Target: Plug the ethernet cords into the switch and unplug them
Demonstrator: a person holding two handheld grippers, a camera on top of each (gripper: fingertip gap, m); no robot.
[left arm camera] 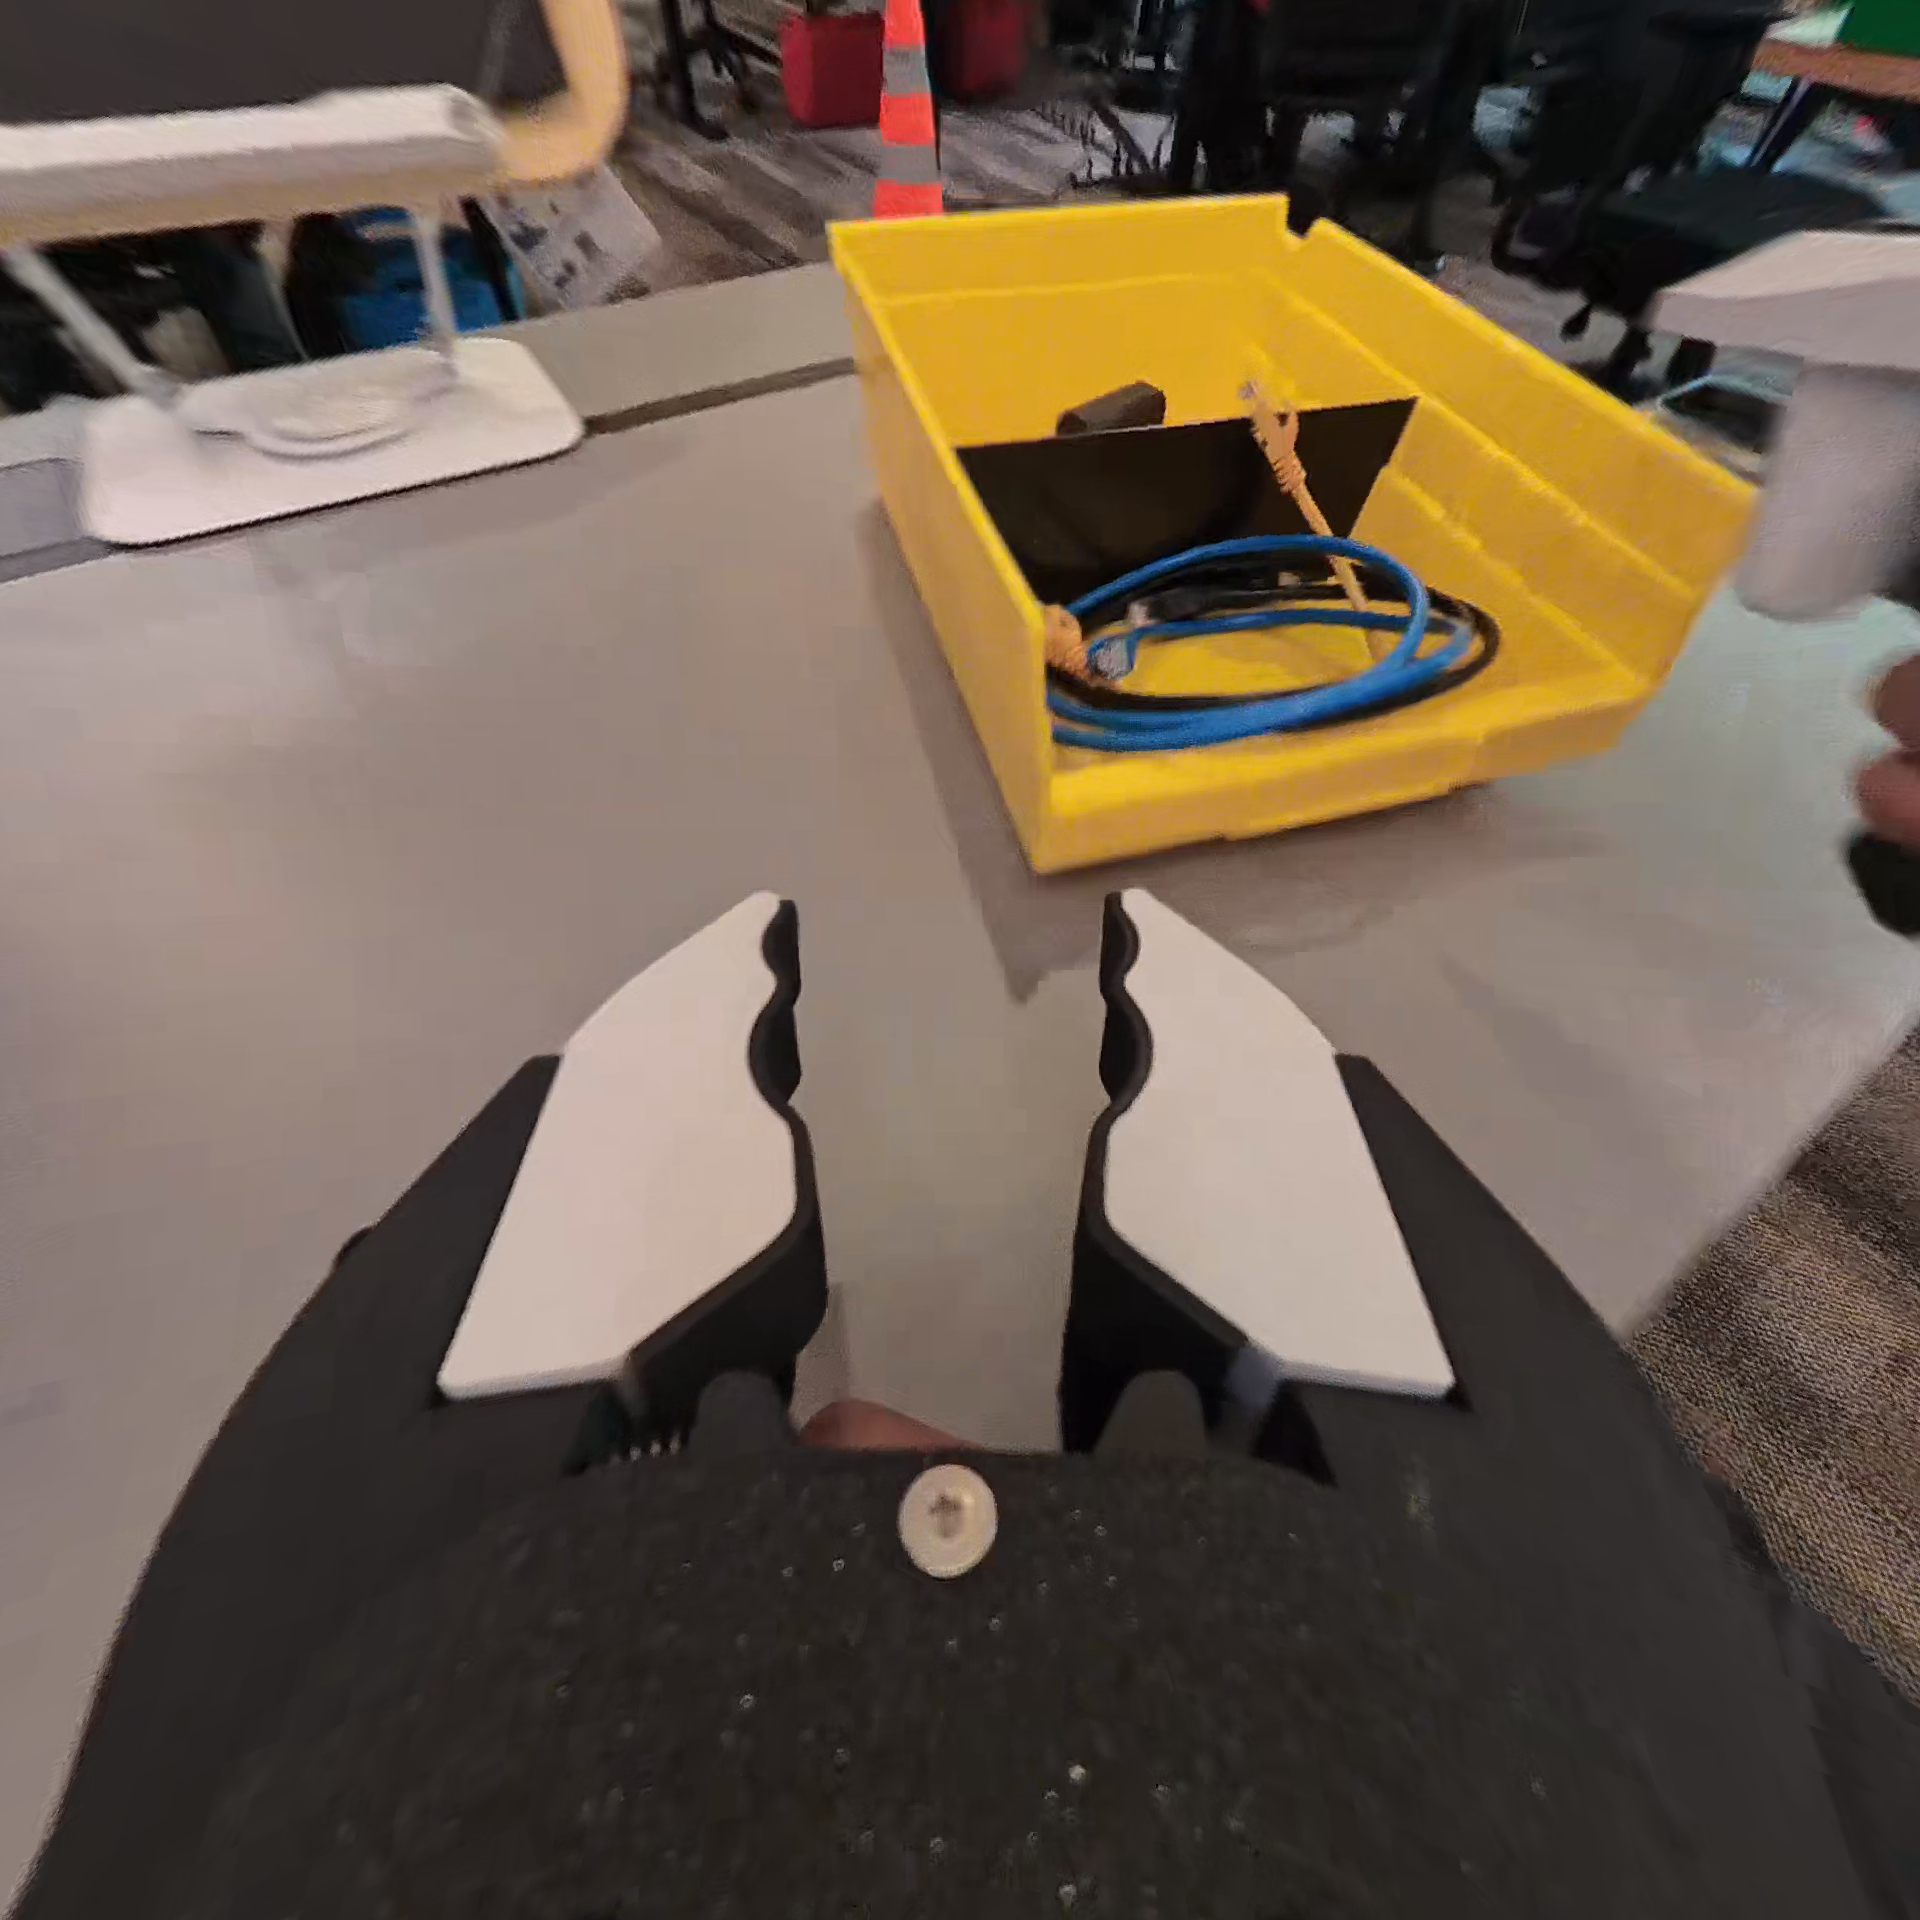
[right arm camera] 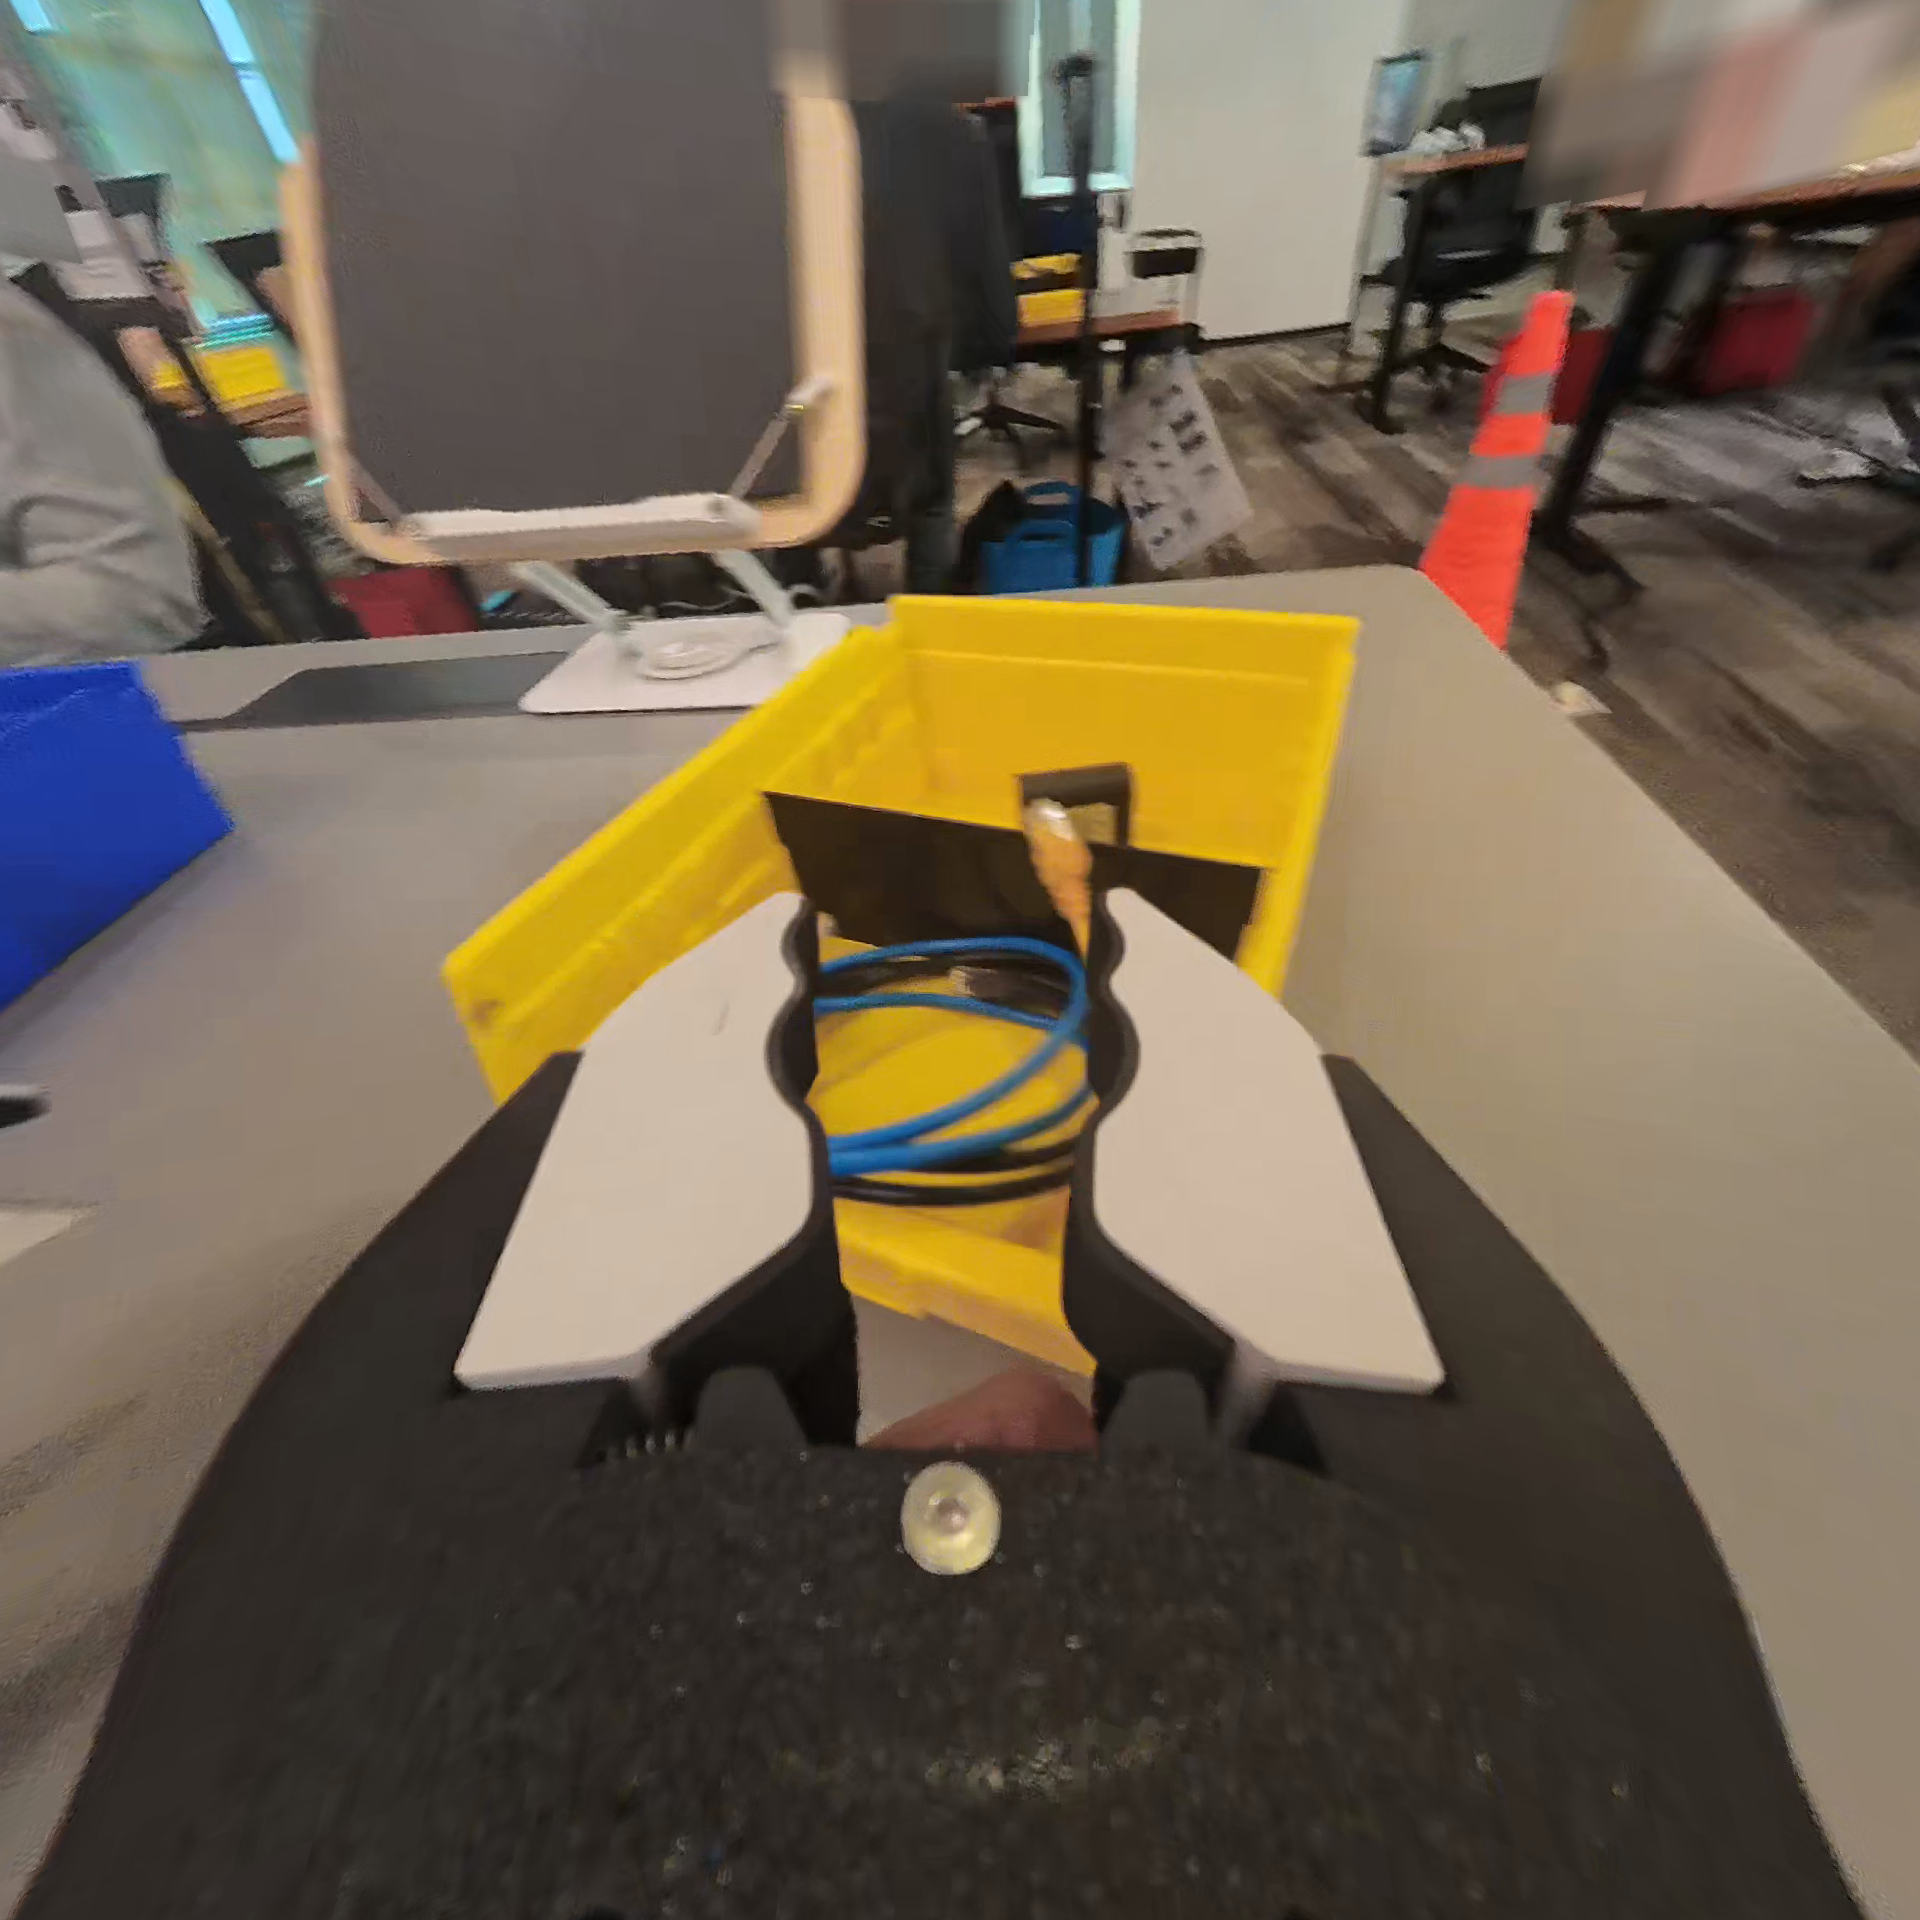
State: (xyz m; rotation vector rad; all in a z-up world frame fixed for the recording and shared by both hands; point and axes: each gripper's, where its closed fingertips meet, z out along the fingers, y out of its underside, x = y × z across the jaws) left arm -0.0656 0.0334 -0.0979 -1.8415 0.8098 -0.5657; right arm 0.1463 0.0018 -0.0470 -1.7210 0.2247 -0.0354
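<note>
A yellow bin [left arm camera: 1558, 540] [right arm camera: 582, 935] stands on the grey table. Inside it lie coiled blue [left arm camera: 1247, 717] [right arm camera: 966, 1132] and black [left arm camera: 1475, 644] ethernet cords, and an orange cord's plug [left arm camera: 1276, 426] [right arm camera: 1058, 847] sticks up over a black divider [left arm camera: 1143, 488] [right arm camera: 914, 873]. A small dark box, perhaps the switch [left arm camera: 1110, 407] [right arm camera: 1091, 795], sits behind the divider. My left gripper [left arm camera: 951, 925] is open and empty over the bare table, short of the bin. My right gripper [right arm camera: 956, 925] is open and empty, just before the bin's low front, aimed at the cords.
A white stand [left arm camera: 332, 436] [right arm camera: 686, 665] holding a screen sits at the table's far side. A blue bin [right arm camera: 83, 821] is at the left. The right gripper's white body and a hand [left arm camera: 1829, 499] show at the right edge. An orange cone [left arm camera: 906, 104] [right arm camera: 1507, 457] stands on the floor beyond. Measured from the fingertips, the switch [right arm camera: 1091, 795] is 20 centimetres or so from the right gripper and 30 centimetres from the left. It turns up in the left wrist view [left arm camera: 1141, 416] as well.
</note>
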